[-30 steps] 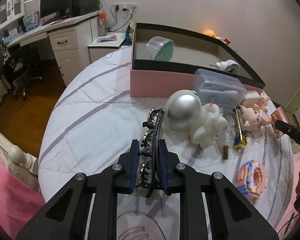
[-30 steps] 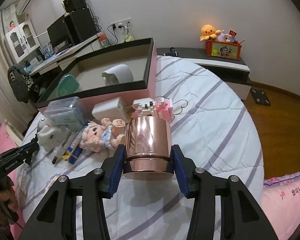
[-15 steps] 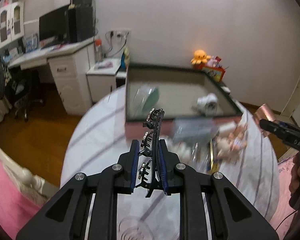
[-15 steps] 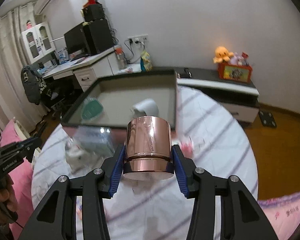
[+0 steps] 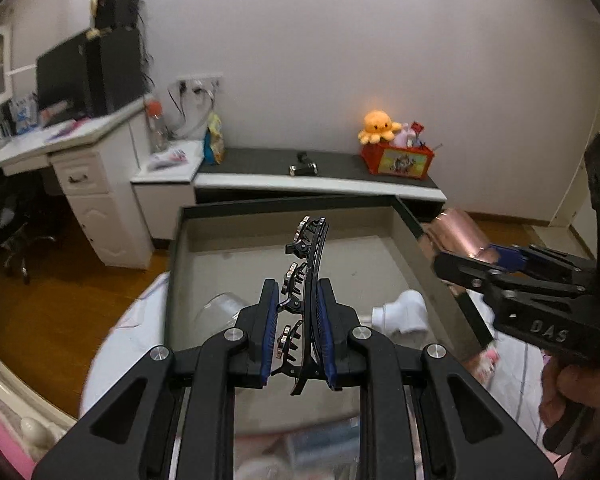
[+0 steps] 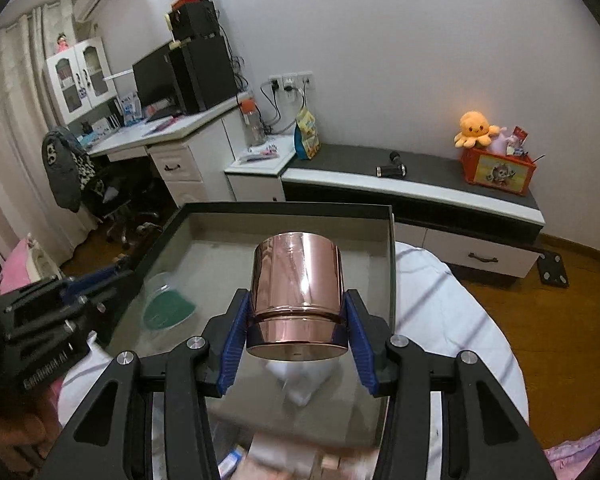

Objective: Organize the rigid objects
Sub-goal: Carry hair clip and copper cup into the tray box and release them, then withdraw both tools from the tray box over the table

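Note:
My left gripper [image 5: 298, 340] is shut on a black hair clip [image 5: 306, 280] with metal studs and holds it above the open box [image 5: 380, 212], a black-rimmed box with a beige floor. My right gripper [image 6: 296, 344] is shut on a rose-gold metal cup [image 6: 298, 280] and holds it over the same box [image 6: 390, 248]. The cup also shows in the left wrist view [image 5: 458, 236], at the box's right rim. Inside the box lie a clear round case with a green base [image 6: 168, 306] and a white device [image 5: 404, 312].
The box sits on a round bed with a white striped cover [image 6: 460, 320]. Blurred toys lie on the bed near the box's front edge [image 5: 320, 444]. A low cabinet [image 6: 440, 184] with an orange octopus plush [image 6: 476, 128] stands behind. A desk [image 6: 180, 132] stands at the back left.
Both grippers have risen from the bed and moved forward over the open box, each keeping its object. The toys on the bed have dropped below the views.

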Tool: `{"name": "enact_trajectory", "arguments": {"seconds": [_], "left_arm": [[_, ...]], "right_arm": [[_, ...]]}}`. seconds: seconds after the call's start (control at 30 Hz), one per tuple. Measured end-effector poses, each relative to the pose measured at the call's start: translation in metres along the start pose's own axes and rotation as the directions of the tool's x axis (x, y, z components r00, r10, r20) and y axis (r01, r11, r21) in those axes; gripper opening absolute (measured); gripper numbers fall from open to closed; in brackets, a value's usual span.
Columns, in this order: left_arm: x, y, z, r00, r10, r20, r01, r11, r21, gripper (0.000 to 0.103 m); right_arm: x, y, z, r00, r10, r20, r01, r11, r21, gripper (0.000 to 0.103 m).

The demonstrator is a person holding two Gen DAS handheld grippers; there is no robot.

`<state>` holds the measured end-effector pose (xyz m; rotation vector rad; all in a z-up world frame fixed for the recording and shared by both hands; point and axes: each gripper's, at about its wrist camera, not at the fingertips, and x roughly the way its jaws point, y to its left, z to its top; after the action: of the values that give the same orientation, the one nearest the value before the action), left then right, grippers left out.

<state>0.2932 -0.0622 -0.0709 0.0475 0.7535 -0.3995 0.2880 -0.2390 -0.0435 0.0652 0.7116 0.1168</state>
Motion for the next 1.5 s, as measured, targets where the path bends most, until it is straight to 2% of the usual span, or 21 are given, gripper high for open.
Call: {"name": "enact_trajectory", "arguments": {"seconds": [0.17,0.37,0.43,0.47,0.5,0.53,0.57,0.6,0.63,0.67,0.7,0.73,0.8,1.13,1.27,1.37,1.5], "left_arm": [[0.048,0.0,0.006,0.996,-0.032,-0.086,0.029,0.999,-0.03,0.019],[0.066,0.001,0.002,0.991,-0.015,-0.131,0.01,0.999,-0.036,0.02],[0.063,0.002,0.0,0.991,-0.002,-0.133,-0.003,0.999,-0.038,0.032],[0.059,0.004,-0.001,0.992,-0.001,-0.125,-0.005,0.999,-0.045,0.05],[0.054,0.005,-0.002,0.994,0.003,-0.112,-0.009,0.999,-0.051,0.073],[0.048,0.007,-0.002,0.996,0.015,-0.09,-0.02,0.998,-0.056,0.08],[0.043,0.009,-0.002,0.997,0.026,-0.076,-0.031,0.998,-0.06,0.092],[0.036,0.011,-0.003,0.998,0.039,-0.056,-0.043,0.997,-0.067,0.098],[0.03,0.013,-0.003,0.998,0.046,-0.044,-0.049,0.996,-0.071,0.1],[0.023,0.015,-0.004,0.998,0.055,-0.029,-0.057,0.996,-0.073,0.103],[0.012,0.015,-0.006,0.997,0.073,-0.008,-0.074,0.995,-0.07,0.103],[0.006,0.017,-0.007,0.996,0.085,0.002,-0.084,0.994,-0.067,0.103],[-0.012,0.018,-0.012,0.994,0.107,0.028,-0.105,0.992,-0.064,0.103],[-0.11,0.019,-0.052,0.982,0.118,0.146,-0.107,0.991,-0.081,0.103],[-0.147,0.015,-0.073,0.973,0.133,0.187,-0.119,0.989,-0.084,0.103],[-0.174,0.01,-0.091,0.96,0.162,0.23,-0.143,0.985,-0.096,0.103],[-0.195,0.006,-0.109,0.949,0.191,0.25,-0.171,0.98,-0.098,0.103]], "right_arm": [[0.048,-0.012,0.006,0.996,-0.017,-0.087,0.018,1.0,0.01,0.048],[0.07,-0.016,0.001,0.99,-0.023,-0.141,0.024,1.0,0.01,0.048],[0.07,-0.016,0.0,0.989,-0.022,-0.146,0.024,1.0,0.014,0.049],[0.069,-0.016,-0.002,0.989,-0.018,-0.147,0.02,1.0,0.011,0.056],[0.066,-0.016,-0.002,0.989,-0.021,-0.146,0.023,1.0,0.012,0.076],[0.064,-0.015,-0.003,0.99,-0.027,-0.139,0.03,0.999,0.013,0.083],[0.058,-0.014,-0.004,0.992,-0.03,-0.121,0.032,0.999,0.016,0.086],[0.055,-0.015,-0.004,0.993,-0.017,-0.114,0.021,0.999,0.028,0.089],[0.052,-0.016,-0.004,0.994,-0.007,-0.112,0.012,0.999,0.047,0.091],[0.046,-0.017,-0.006,0.994,-0.012,-0.106,0.019,0.998,0.064,0.098],[0.042,-0.016,-0.005,0.996,-0.008,-0.093,0.015,0.998,0.068,0.103],[0.034,-0.016,-0.007,0.998,0.011,-0.067,-0.006,0.997,0.077,0.103],[0.022,-0.012,-0.008,0.999,0.002,-0.042,0.002,0.996,0.092,0.103],[-0.065,0.017,-0.037,0.996,-0.019,0.089,0.01,0.995,0.102,0.103],[-0.103,0.032,-0.059,0.99,-0.047,0.136,0.034,0.995,0.095,0.103],[-0.126,0.039,-0.072,0.985,-0.064,0.161,0.049,0.994,0.098,0.103],[-0.156,0.048,-0.093,0.974,-0.104,0.2,0.087,0.992,0.091,0.103]]}}
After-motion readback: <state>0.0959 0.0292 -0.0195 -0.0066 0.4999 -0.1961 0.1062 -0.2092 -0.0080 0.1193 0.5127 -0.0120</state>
